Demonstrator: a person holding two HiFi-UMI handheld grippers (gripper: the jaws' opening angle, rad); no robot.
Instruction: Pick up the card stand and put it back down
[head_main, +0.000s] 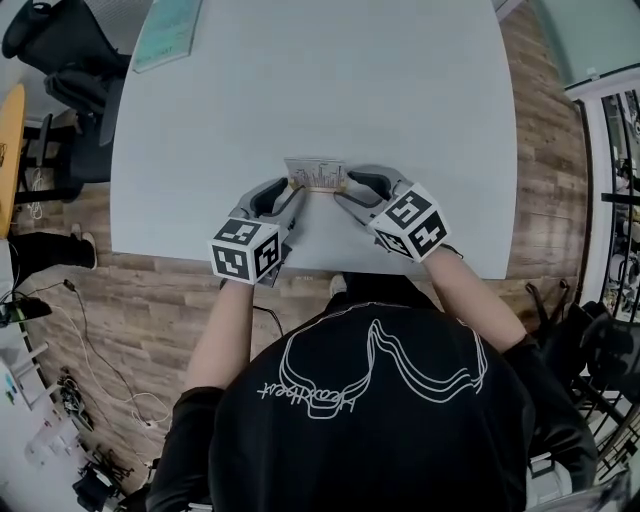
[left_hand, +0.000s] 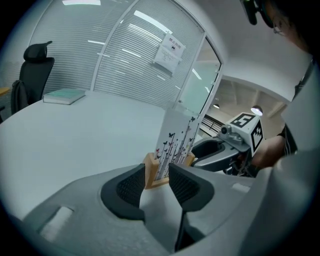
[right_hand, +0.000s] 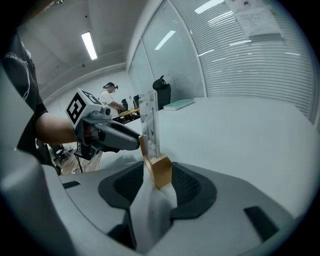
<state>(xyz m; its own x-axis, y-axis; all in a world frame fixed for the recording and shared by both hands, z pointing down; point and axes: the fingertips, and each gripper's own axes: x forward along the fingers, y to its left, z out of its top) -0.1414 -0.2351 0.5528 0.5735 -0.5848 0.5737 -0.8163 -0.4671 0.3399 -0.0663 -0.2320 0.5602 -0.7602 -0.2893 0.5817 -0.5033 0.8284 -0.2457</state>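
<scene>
Holding one card stand, seemingly, left tool; right tool unclamped.

No legible txt; wall notice & shirt script unreadable.

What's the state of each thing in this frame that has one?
card stand: upright on the table.
right gripper: open, the stand's end between its jaws.
left gripper: jaws round the other end; pressing or not, unclear.
book: closed, flat at the table's far corner.

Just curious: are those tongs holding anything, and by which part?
Left tongs pinch the card stand by its wooden base; right tongs stand open.
</scene>
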